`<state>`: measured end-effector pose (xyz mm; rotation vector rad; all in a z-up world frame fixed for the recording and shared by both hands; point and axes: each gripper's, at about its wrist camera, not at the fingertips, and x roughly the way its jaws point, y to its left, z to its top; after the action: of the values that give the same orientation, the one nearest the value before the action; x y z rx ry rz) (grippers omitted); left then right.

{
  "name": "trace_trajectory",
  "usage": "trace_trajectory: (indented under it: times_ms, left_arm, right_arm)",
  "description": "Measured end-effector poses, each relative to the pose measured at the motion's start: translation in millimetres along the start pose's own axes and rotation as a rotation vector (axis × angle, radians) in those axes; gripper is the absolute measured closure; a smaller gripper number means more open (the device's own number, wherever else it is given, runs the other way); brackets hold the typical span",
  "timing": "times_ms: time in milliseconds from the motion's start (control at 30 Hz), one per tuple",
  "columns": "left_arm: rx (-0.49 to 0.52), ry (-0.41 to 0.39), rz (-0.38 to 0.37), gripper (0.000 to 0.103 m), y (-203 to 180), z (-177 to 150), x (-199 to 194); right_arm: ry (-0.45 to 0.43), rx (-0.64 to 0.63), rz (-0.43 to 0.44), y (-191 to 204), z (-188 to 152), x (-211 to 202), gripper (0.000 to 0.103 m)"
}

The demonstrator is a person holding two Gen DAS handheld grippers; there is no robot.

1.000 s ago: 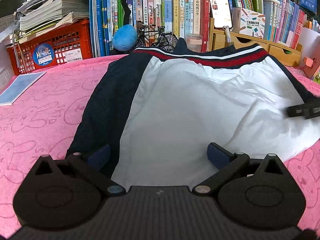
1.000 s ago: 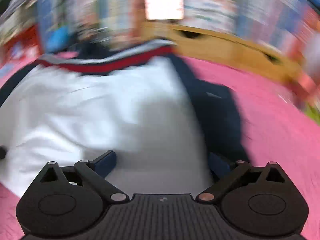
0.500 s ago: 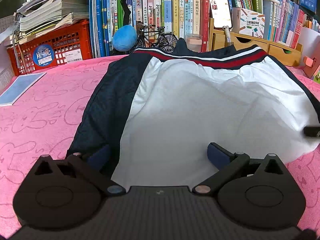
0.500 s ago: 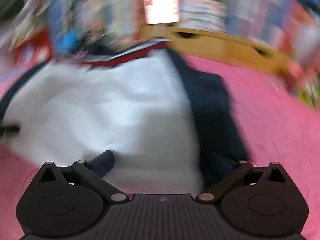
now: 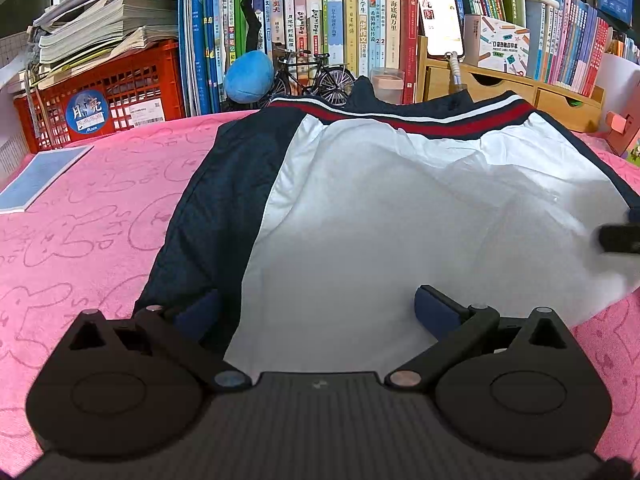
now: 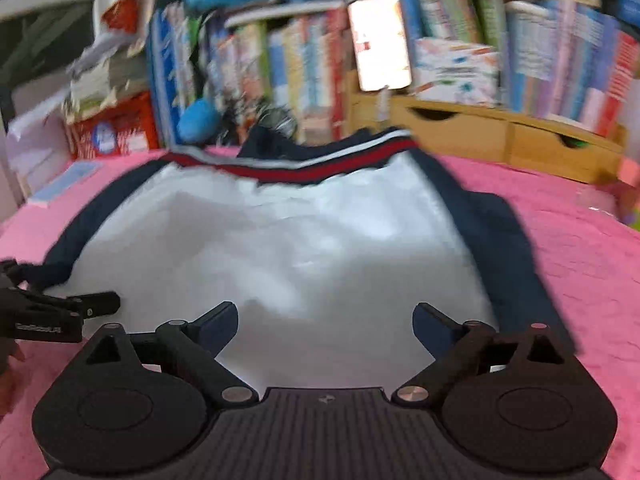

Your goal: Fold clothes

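Note:
A white garment (image 5: pixel 400 208) with navy side panels and a red, white and navy striped band at its far edge lies flat on the pink cloth (image 5: pixel 88 216). My left gripper (image 5: pixel 316 312) is open at the garment's near left edge, fingers straddling the seam between navy and white. My right gripper (image 6: pixel 324 324) is open above the garment (image 6: pixel 280 240) near its front edge, holding nothing. The left gripper's fingertip (image 6: pixel 96 304) shows at the left of the blurred right wrist view; the right gripper's tip (image 5: pixel 620 238) shows at the right edge of the left wrist view.
Behind the garment stand a row of books (image 5: pixel 352 32), a red crate (image 5: pixel 104 100) with stacked papers, a blue ball (image 5: pixel 248 76), a model bicycle (image 5: pixel 308 76), a phone (image 5: pixel 440 16) and a wooden drawer unit (image 5: pixel 516 88). A blue booklet (image 5: pixel 40 176) lies at far left.
The right gripper has pulled back and risen, so its view now takes in more of the garment and shelves. The left gripper has stayed still. The garment lies as before.

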<state>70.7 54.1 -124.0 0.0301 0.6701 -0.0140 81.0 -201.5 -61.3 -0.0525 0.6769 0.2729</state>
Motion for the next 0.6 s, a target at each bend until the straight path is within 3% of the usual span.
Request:
trace_trajectory:
  times_ms: [167, 233, 300, 400, 533, 600]
  left_arm:
    - [-0.031, -0.004, 0.029, 0.000, 1.0, -0.9, -10.8]
    - [-0.018, -0.049, -0.088, 0.000, 1.0, 11.9, -23.3]
    - [0.037, -0.115, -0.146, 0.000, -2.1, 35.1, -26.8]
    - [0.148, -0.112, -0.067, 0.000, -14.6, 72.2, 2.2]
    - [0.199, 0.023, 0.079, 0.000, -12.7, 100.5, 77.0]
    - [0.106, 0.068, 0.059, 0.000, 7.7, 103.3, 100.2]
  right_arm:
    - [0.017, -0.037, -0.057, 6.3, -9.3, 20.6, 0.000]
    - [0.016, 0.005, -0.063, -0.8, -10.0, 20.6, 0.000]
    - [0.015, 0.047, -0.068, -7.8, -10.7, 20.6, 0.000]
    - [0.017, 0.049, -0.097, -5.8, -10.8, 22.5, 0.000]
    - [0.008, 0.073, -0.089, -11.0, -12.2, 21.7, 0.000]
    - [0.006, 0.078, -0.090, -12.3, -12.0, 22.1, 0.000]
